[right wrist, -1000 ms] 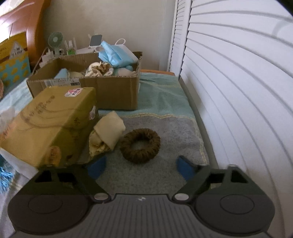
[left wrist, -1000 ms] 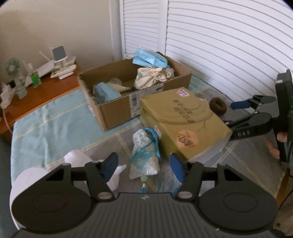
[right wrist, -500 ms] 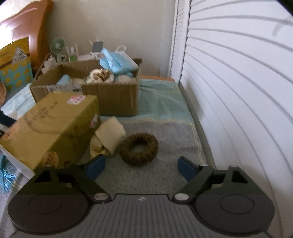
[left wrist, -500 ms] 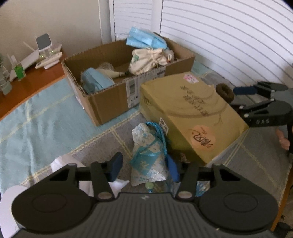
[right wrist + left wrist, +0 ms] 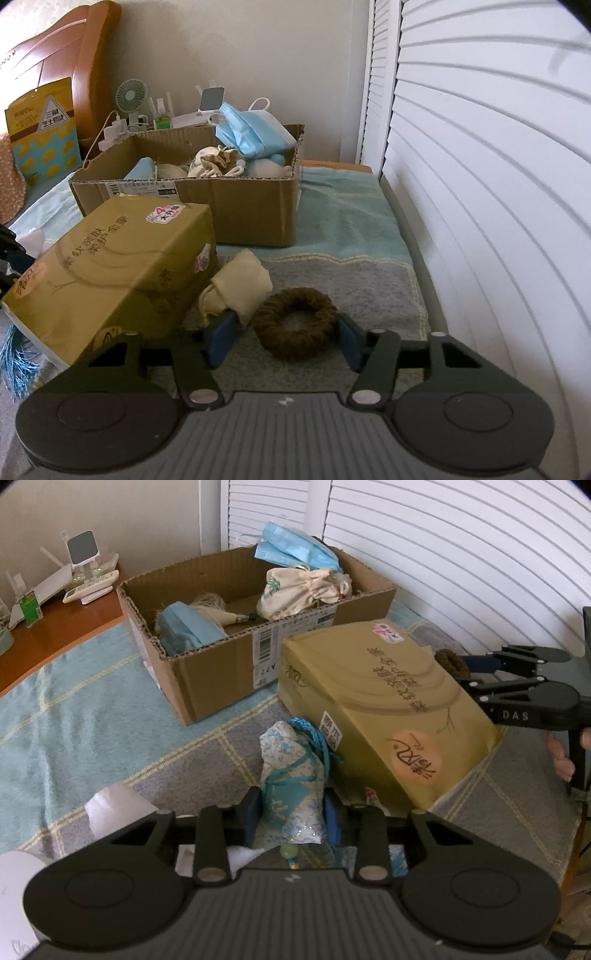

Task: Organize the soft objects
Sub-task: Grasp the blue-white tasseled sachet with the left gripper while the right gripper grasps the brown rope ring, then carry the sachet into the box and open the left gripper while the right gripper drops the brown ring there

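Note:
My left gripper [image 5: 291, 816] is shut on a blue-and-white drawstring pouch [image 5: 291, 775] that stands on the grey-and-teal blanket. My right gripper [image 5: 282, 341] is open with its pads on either side of a brown fuzzy ring [image 5: 295, 323], apart from it; the ring also shows in the left wrist view [image 5: 450, 662]. A cream cloth pouch [image 5: 240, 288] lies just left of the ring. The open cardboard box [image 5: 221, 672] holds blue face masks [image 5: 295, 552], a floral pouch [image 5: 303, 592] and other soft items.
An olive tissue pack [image 5: 384, 709] lies between the two grippers. White paper [image 5: 114, 805] lies at the left. A wooden side table [image 5: 55, 624] holds a fan [image 5: 131, 98] and chargers. White louvred doors [image 5: 480, 184] bound the right side.
My left gripper moved forward and closed on the blue-and-white pouch. My right gripper moved forward so its pads now flank the brown ring, and narrowed somewhat.

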A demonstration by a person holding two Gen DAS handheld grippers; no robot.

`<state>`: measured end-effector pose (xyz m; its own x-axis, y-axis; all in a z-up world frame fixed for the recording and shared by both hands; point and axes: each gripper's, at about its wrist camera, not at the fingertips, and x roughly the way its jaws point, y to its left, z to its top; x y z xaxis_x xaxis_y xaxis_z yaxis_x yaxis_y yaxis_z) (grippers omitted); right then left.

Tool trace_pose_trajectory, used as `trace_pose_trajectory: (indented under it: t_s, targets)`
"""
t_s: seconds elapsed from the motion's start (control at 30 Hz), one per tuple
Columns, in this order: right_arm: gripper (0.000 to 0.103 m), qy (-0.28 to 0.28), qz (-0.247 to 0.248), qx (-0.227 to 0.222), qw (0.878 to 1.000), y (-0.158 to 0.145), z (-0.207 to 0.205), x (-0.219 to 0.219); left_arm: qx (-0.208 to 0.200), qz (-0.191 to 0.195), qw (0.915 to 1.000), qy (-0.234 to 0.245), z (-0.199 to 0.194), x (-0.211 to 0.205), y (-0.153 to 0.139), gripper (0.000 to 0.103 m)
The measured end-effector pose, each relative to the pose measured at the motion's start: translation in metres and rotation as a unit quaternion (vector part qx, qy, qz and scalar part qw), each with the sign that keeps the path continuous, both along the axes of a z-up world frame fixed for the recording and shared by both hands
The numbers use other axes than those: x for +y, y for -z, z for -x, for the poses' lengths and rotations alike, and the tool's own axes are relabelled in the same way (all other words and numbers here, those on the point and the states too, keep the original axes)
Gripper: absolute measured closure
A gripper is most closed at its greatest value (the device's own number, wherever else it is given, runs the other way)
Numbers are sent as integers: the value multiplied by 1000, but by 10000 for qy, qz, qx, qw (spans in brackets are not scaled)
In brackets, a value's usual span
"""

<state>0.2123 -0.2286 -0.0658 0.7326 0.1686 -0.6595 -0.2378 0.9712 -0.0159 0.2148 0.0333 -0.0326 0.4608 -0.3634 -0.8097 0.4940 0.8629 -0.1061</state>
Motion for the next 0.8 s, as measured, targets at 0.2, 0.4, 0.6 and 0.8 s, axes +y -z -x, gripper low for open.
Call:
trace_pose_trajectory:
  t_s: [0.2,0.4,0.6,0.8]
  targets:
    - [55,147,-53,-31,9999,-7,6,-7,-43,-30,10000,4,5,0,-5,78]
    - [55,170,-47,-116,9998,-19,18,-10,-143,-15,9999,-25,14,3,-15,78]
    - [55,109,-49,-193,9997,-31,31,-8,-253,14,9997,-48,28,5,-28,78]
    - [55,13,-26,-213,9998,-40,43,-6,-367,-10,9993,-11,43,5,-41,78]
